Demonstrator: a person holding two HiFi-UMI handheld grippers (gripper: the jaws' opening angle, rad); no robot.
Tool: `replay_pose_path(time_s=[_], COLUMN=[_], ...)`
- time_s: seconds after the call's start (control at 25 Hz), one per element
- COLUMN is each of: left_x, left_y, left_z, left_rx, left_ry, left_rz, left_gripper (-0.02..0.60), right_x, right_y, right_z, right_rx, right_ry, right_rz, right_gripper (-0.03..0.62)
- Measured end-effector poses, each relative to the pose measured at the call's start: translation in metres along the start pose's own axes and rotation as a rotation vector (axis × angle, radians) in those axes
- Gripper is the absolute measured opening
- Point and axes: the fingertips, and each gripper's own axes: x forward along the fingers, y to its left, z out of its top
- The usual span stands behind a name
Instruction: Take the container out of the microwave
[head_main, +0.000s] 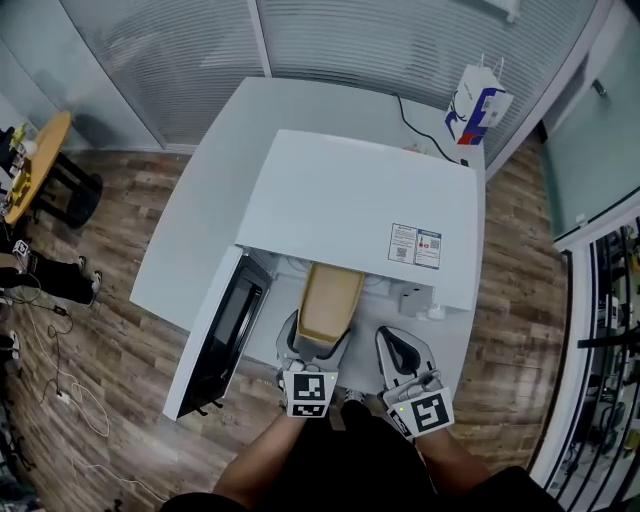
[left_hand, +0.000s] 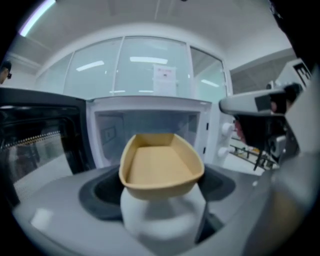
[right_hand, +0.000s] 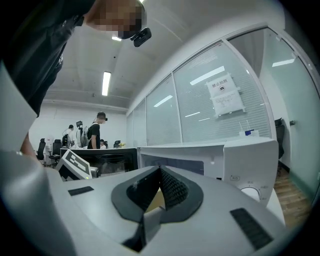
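Observation:
A tan, boat-shaped container (head_main: 330, 298) sticks out of the front of the white microwave (head_main: 360, 200), whose dark door (head_main: 225, 335) hangs open to the left. My left gripper (head_main: 318, 338) is shut on the container's near end, one jaw on each side. In the left gripper view the empty container (left_hand: 160, 167) fills the middle, with the microwave cavity (left_hand: 150, 120) behind it. My right gripper (head_main: 405, 358) hovers just right of the container, in front of the control panel. Its pads (right_hand: 172, 190) meet at the tip, with nothing gripped.
The microwave stands on a white table (head_main: 215, 190) against a glass partition. A white and blue paper bag (head_main: 478, 105) and a black cord (head_main: 420, 128) sit at the table's far right corner. A round yellow table (head_main: 35, 160) stands at far left. People (right_hand: 95, 131) stand far off.

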Motion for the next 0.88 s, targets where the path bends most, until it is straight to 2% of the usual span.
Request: replay_pose_path(time_s=[0.48, 0.88], left_x=[-0.061, -0.092], left_y=[-0.005, 0.005], left_z=[0.004, 0.059], left_rx=[-0.025, 0.01], left_ry=[-0.044, -0.167], left_rz=[0.028, 0.06], left_gripper=[0.454, 0.454], right_x=[-0.02, -0.015], right_y=[0.007, 0.018], right_z=[0.012, 0.038], right_rx=[-0.035, -0.08], right_ry=[-0.039, -0.086], right_rz=[-0.054, -0.046], right_gripper=[-0.002, -0.002])
